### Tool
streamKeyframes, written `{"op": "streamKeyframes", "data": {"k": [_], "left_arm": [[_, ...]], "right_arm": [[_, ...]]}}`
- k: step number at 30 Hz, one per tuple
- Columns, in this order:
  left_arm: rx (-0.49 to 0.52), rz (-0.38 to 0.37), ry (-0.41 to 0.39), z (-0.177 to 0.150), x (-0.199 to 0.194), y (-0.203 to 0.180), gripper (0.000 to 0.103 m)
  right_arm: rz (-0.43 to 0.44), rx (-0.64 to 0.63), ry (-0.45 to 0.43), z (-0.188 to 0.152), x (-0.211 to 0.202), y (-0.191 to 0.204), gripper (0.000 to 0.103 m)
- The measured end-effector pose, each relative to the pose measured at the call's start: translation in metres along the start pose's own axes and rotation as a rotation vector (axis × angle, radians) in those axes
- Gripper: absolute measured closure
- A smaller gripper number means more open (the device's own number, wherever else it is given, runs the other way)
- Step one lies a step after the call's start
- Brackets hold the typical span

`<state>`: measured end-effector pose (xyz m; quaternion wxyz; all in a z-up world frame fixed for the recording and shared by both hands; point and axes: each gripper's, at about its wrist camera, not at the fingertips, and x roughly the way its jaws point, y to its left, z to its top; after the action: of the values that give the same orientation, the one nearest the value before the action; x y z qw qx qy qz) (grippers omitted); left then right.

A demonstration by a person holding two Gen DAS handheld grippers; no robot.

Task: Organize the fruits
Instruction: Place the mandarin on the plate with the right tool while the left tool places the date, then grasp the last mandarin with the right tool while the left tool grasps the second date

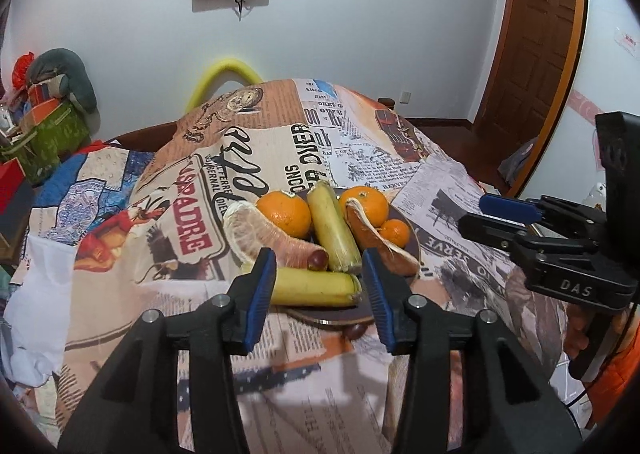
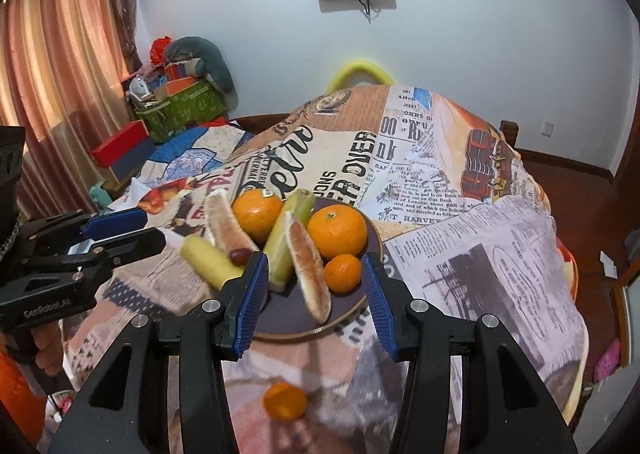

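Observation:
A dark plate (image 2: 352,308) on the newspaper-print cloth holds two oranges (image 2: 337,230), a small mandarin (image 2: 342,272), two pomelo segments (image 2: 310,274), a green-yellow stalk piece (image 1: 332,225), a banana (image 1: 312,286) and a grape (image 2: 240,256). The plate also shows in the left wrist view (image 1: 340,320). My left gripper (image 1: 320,294) is open and empty, its fingers on either side of the banana at the plate's near edge. My right gripper (image 2: 314,292) is open and empty over the plate's near side. A loose mandarin (image 2: 285,401) lies on the cloth below it. A dark grape (image 1: 355,330) lies by the plate rim.
The table (image 1: 280,141) is covered by the printed cloth. A yellow chair back (image 1: 224,79) stands behind it. Boxes and bags (image 1: 44,125) are piled at the left. A wooden door (image 1: 532,65) is at the right, curtains (image 2: 60,73) at the left.

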<state>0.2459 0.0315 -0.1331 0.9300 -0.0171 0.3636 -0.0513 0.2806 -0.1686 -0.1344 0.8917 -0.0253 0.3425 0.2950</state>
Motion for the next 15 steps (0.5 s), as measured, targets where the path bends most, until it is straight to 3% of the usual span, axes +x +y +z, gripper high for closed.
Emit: {"op": "streamKeyframes", "data": {"k": [6, 15], "left_arm": [[-0.009, -0.006, 0.025, -0.024, -0.012, -0.004, 0.053], [-0.016, -0.036, 0.118, -0.061, -0.002, -0.007, 0.053]], "right_arm": [[-0.009, -0.017, 0.015, -0.022, -0.015, 0.010, 0.054], [-0.005, -0.016, 0.130, -0.063, 0.001, 0.016, 0.054]]}}
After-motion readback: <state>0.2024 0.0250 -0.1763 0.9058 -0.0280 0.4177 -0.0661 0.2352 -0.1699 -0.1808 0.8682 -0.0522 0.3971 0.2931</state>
